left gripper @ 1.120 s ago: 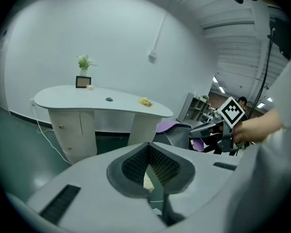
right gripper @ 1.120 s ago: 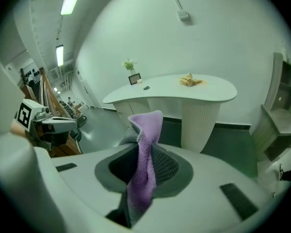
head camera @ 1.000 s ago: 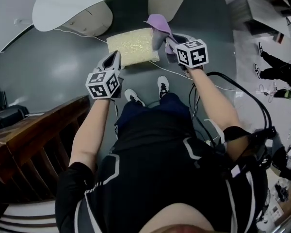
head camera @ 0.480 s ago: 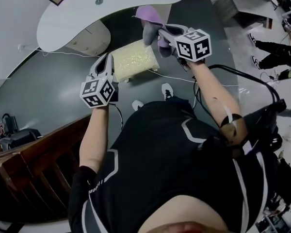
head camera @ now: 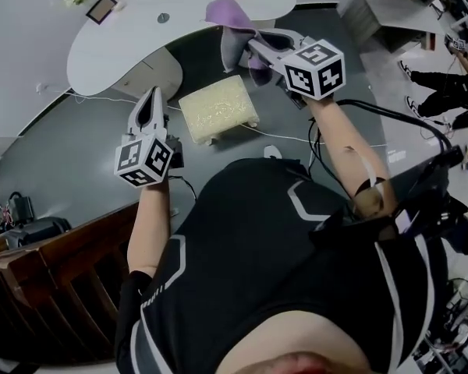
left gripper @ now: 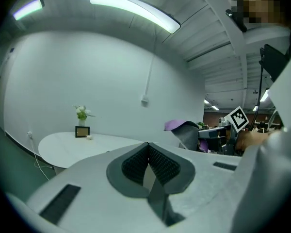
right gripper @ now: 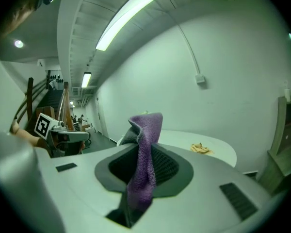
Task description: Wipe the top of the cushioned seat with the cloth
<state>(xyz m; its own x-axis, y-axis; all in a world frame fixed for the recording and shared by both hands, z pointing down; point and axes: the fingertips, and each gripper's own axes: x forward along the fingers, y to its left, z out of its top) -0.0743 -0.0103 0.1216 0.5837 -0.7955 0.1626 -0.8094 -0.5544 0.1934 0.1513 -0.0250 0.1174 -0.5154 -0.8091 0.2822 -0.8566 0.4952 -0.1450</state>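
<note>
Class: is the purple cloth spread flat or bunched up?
Bunched: the purple cloth stands crumpled, pinched in the right gripper, clear of the cushioned seat.

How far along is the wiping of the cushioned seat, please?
Done: the cloth is clamped in the right tongs. In hand: it is held in the air, clear of the cushioned seat. Left: wiping the seat top, since nothing touches it now. The left tongs are shut and empty.
</note>
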